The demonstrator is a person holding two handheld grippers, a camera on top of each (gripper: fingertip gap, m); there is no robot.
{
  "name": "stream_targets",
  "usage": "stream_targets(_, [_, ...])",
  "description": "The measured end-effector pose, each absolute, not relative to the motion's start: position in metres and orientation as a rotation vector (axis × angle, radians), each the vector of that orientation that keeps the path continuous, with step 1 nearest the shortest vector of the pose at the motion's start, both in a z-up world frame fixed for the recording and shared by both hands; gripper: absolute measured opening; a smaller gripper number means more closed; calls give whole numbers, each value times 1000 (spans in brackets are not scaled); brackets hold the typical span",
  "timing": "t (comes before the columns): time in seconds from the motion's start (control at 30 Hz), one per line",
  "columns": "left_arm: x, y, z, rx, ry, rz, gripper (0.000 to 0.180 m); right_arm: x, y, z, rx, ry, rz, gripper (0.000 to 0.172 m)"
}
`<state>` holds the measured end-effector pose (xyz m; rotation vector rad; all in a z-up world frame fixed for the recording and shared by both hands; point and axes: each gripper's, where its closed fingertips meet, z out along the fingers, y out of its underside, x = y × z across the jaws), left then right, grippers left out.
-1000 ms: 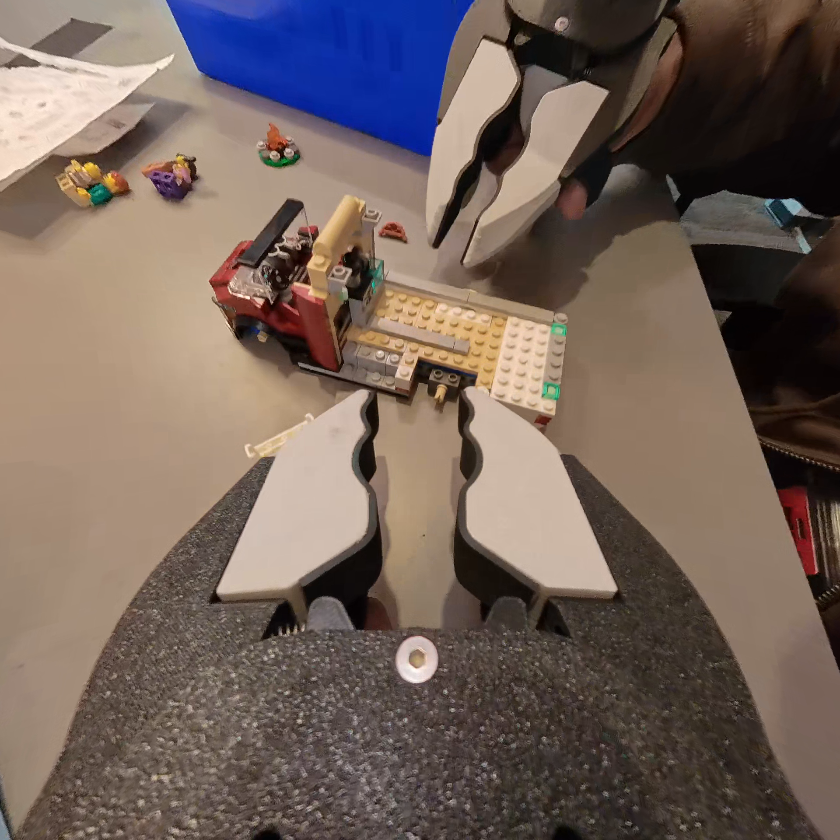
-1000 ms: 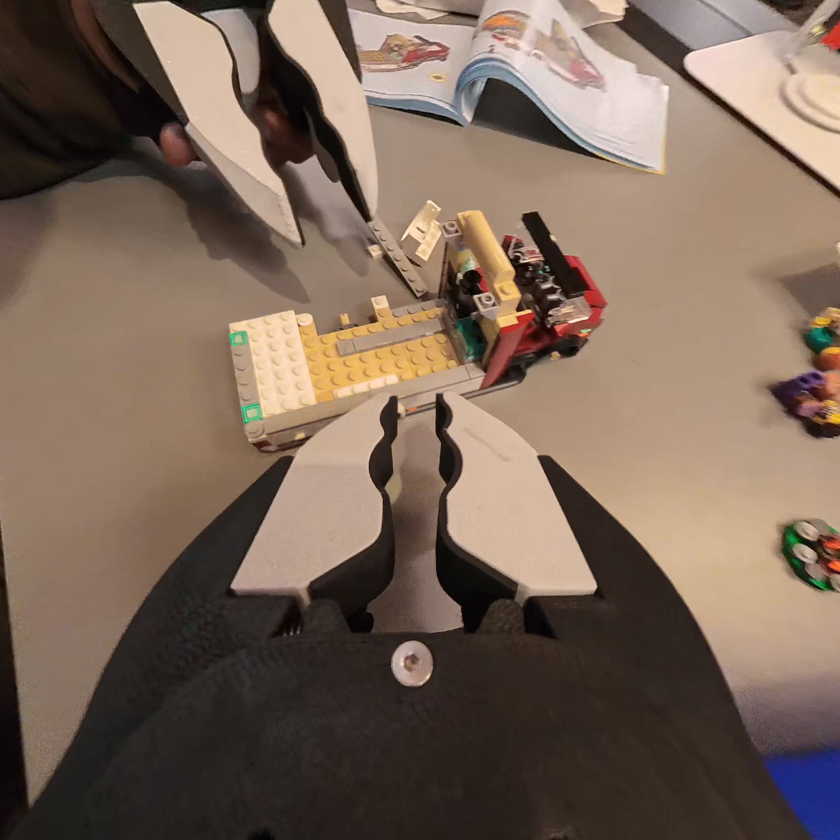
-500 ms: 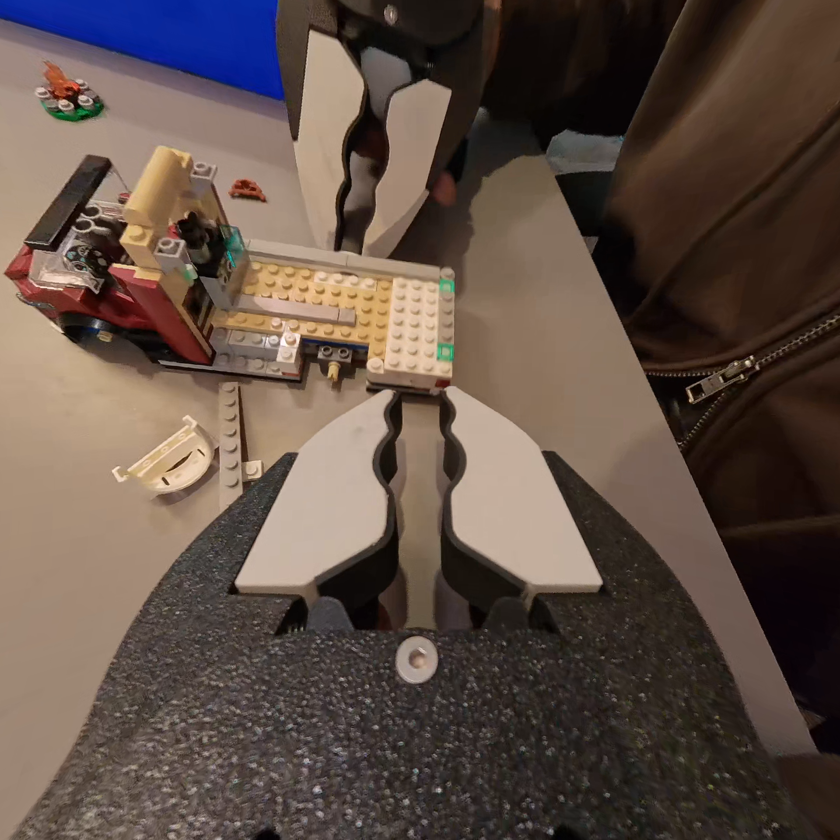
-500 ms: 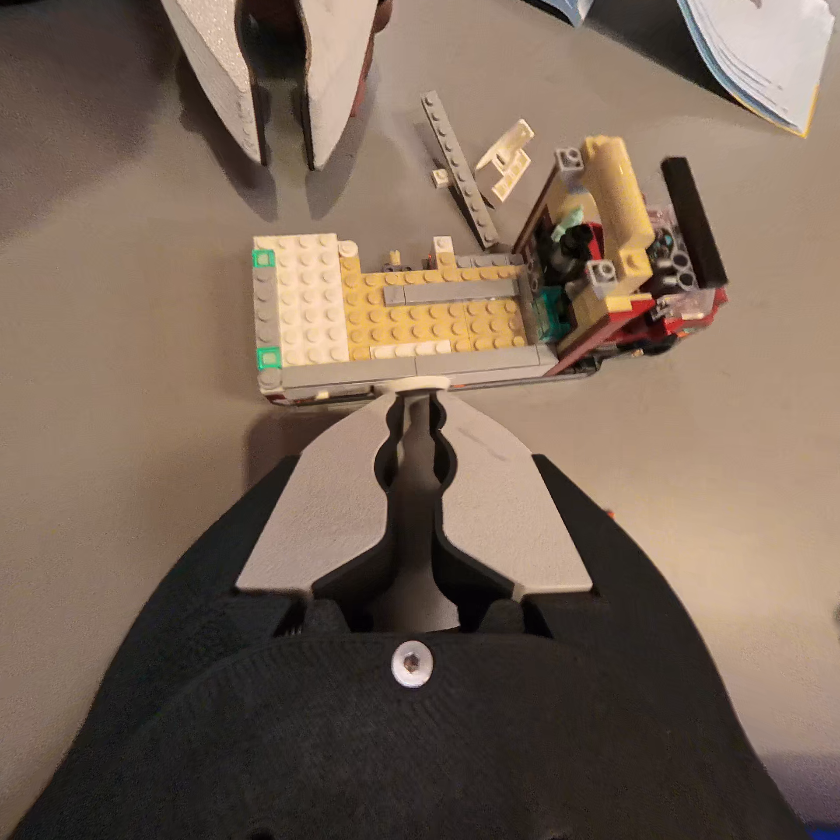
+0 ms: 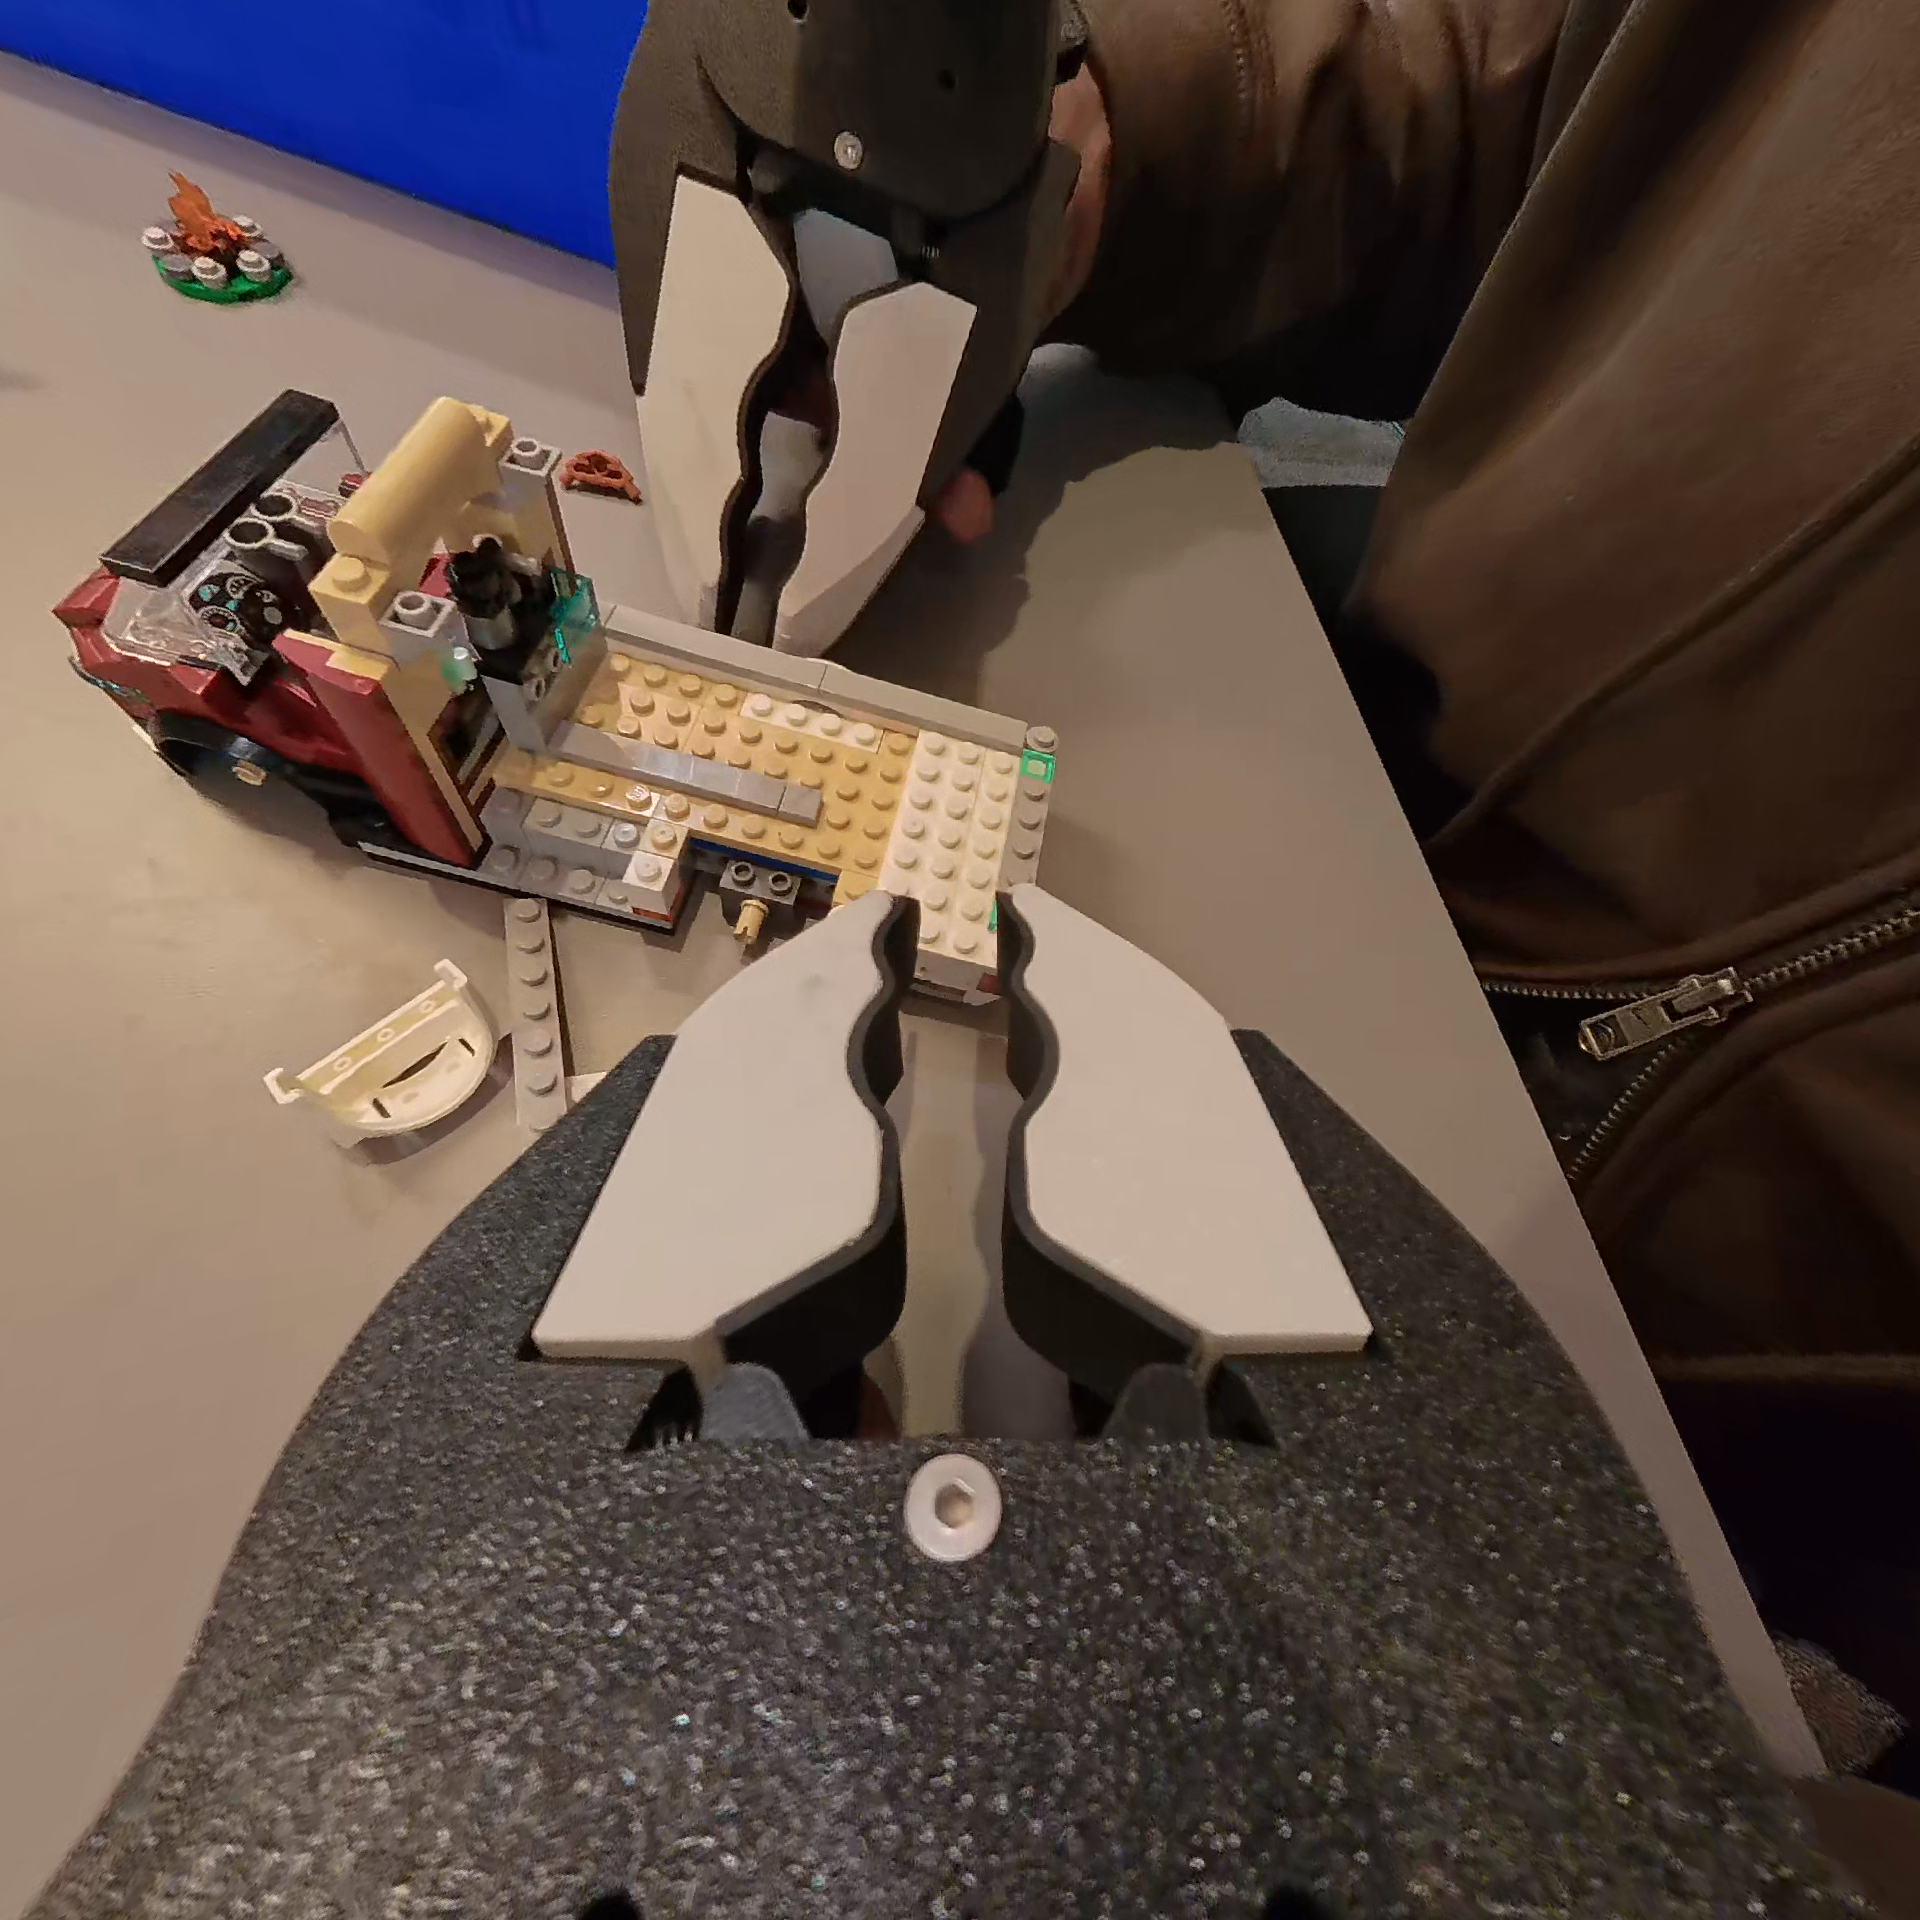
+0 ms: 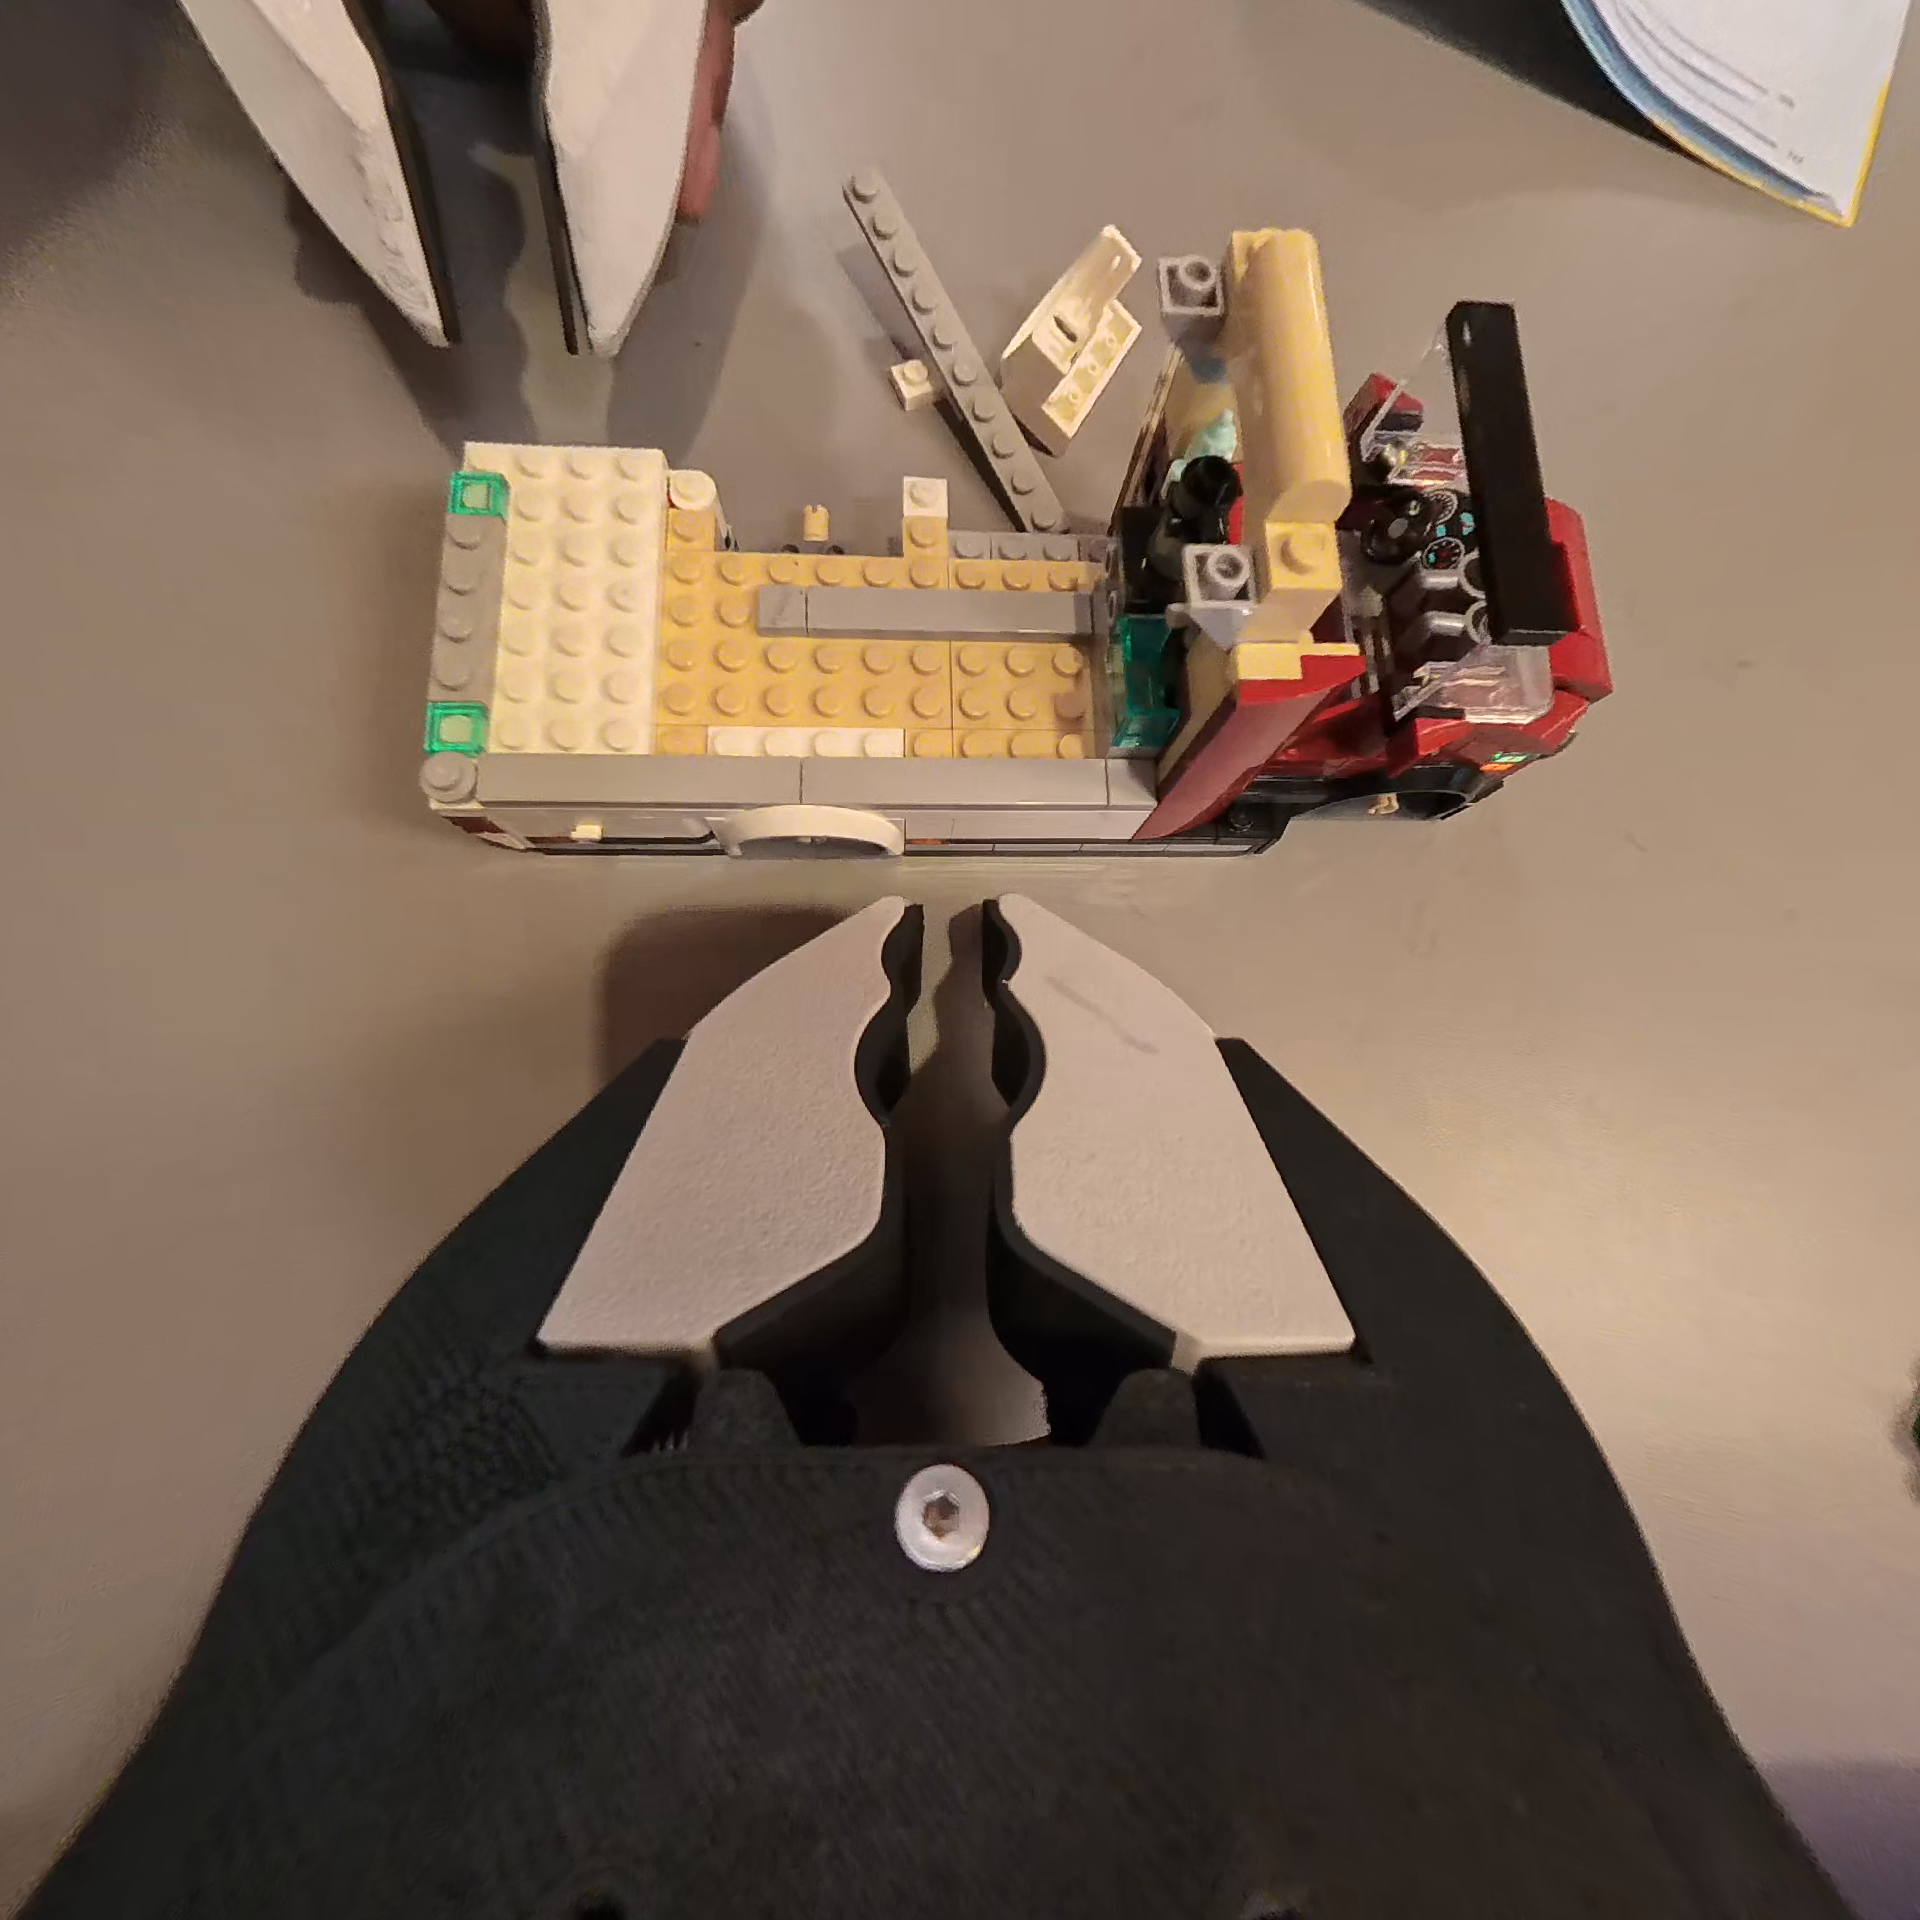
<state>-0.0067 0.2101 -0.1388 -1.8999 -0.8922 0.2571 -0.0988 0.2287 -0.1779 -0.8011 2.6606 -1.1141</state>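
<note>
A brick truck model (image 5: pixel 727 748) with a dark red cab and a tan and white studded bed lies on the grey table (image 5: pixel 208 1351). My left gripper (image 5: pixel 956 914) hovers by its white rear corner. Its jaws stand a little apart. The right wrist view shows the left gripper (image 6: pixel 509 338) bare and short of the model (image 6: pixel 831 665). My right gripper (image 6: pixel 951 914) is on the opposite long side, a short way back from a white arch piece (image 6: pixel 800 826) fixed to the model's side. Its jaws are nearly together with only table between them. It also shows in the left wrist view (image 5: pixel 764 623).
A loose grey strip (image 5: pixel 535 1008) and a cream curved piece (image 5: pixel 390 1070) lie beside the model. A blue bin (image 5: pixel 364 104) stands behind, with a small green round build (image 5: pixel 213 255) near it. A person's brown jacket (image 5: pixel 1662 623) is past the table's right edge. An open booklet (image 6: pixel 1745 94) lies far off. The grippers' ends are close to 11 cm from one another.
My left gripper narrowed its jaws and moved right to the model's rear corner. My right gripper met the white arch on the model's side, then drew back; the arch stays on the model.
</note>
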Motion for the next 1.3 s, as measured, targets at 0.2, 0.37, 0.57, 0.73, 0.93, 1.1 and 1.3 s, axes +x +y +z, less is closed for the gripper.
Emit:
stream_targets(0.2, [-5,213,-142,-1925,-887,241,15,-100,228,-178,-764,2650,-1087,10])
stream_targets(0.37, [-5,214,-143,-1933,-889,228,14,-100,227,-179,-741,2634,-1063,10])
stream_targets(0.57, [-6,213,-144,-1930,-904,227,14,-101,227,-179,-734,2637,-1062,8])
stream_targets(0.73, [-7,212,-145,-1926,-919,225,14,-101,226,-180,-729,2636,-1060,8])
stream_targets(0.93, [-9,209,-147,-1913,-959,208,14,-101,226,-180,-725,2637,-1059,7])
stream_targets(1.1, [-16,202,-141,-1835,-1017,227,15,-101,226,-180,-720,2639,-1059,7])
stream_targets(1.3, [-32,139,-28,-904,-1008,316,17,-102,225,-180,-714,2641,-1060,6])
